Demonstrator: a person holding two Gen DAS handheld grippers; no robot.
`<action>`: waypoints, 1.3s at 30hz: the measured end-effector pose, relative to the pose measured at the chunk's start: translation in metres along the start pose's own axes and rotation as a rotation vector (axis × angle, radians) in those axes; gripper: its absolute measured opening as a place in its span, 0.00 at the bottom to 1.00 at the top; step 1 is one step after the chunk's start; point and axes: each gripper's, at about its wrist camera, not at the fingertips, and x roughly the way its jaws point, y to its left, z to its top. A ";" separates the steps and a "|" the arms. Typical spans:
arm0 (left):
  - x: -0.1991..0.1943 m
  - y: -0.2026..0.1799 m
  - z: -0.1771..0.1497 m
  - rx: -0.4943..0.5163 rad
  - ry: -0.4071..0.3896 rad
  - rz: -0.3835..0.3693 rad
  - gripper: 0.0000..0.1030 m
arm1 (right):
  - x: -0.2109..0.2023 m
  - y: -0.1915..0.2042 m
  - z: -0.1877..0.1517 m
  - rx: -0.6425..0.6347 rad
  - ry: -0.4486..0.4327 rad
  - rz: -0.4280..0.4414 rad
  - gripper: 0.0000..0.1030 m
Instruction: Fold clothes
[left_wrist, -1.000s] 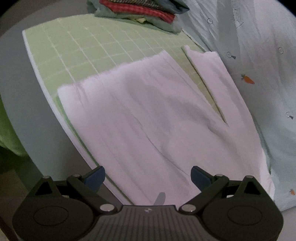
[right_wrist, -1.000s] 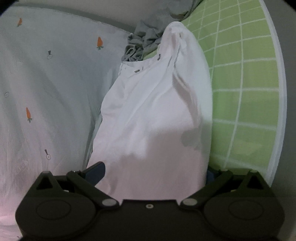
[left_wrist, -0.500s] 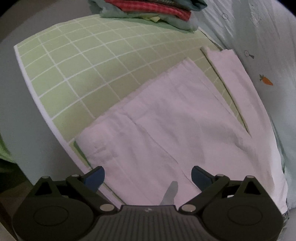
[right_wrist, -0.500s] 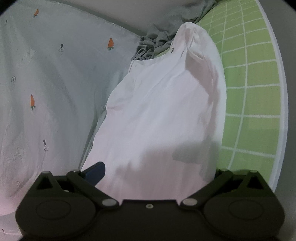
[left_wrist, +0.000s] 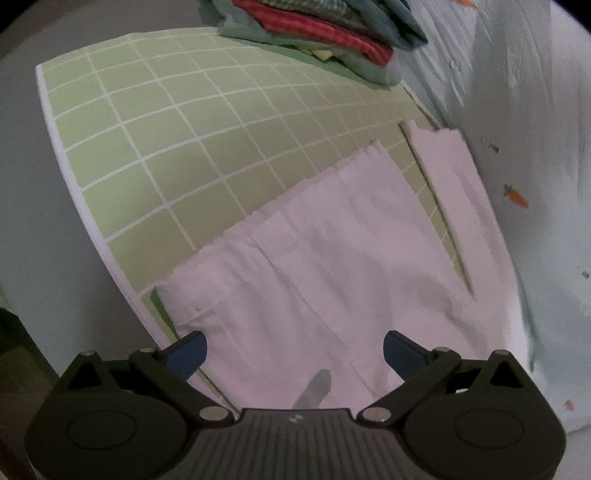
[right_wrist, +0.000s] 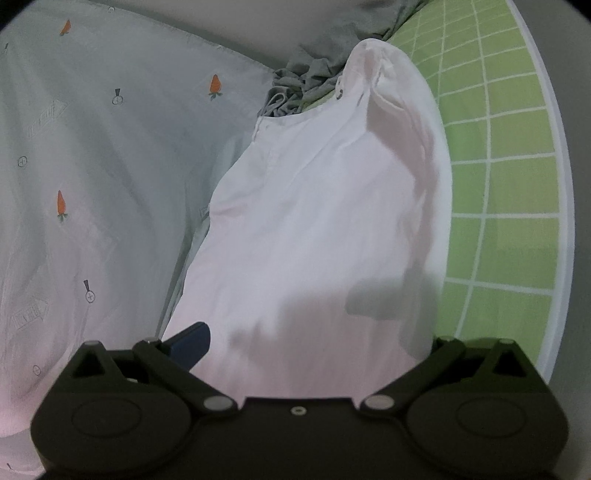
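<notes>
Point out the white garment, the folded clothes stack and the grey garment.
white garment (left_wrist: 325, 258): left wrist view, flat middle of the cloth on the mat.
folded clothes stack (left_wrist: 325, 33): left wrist view, red layer of the pile.
grey garment (right_wrist: 314, 70): right wrist view, crumpled folds beyond the white cloth.

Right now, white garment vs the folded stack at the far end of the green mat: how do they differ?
The white garment is spread out in one layer, unfolded; the folded stack is several pieces piled up.
The white garment is plain; the folded stack shows red, green and blue-grey layers.
The white garment lies close under the left tongs; the folded stack sits at the mat's far end.
Both rest on the green gridded mat.
</notes>
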 end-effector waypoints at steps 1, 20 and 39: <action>-0.002 0.001 0.000 -0.005 -0.002 -0.007 0.97 | 0.000 0.000 0.000 0.001 0.001 -0.001 1.00; -0.013 0.044 0.017 -0.187 0.024 -0.086 0.81 | -0.003 0.000 -0.003 -0.006 -0.012 0.004 1.00; 0.008 0.044 0.014 -0.219 0.046 -0.109 0.26 | -0.003 0.002 -0.004 -0.004 -0.022 -0.002 1.00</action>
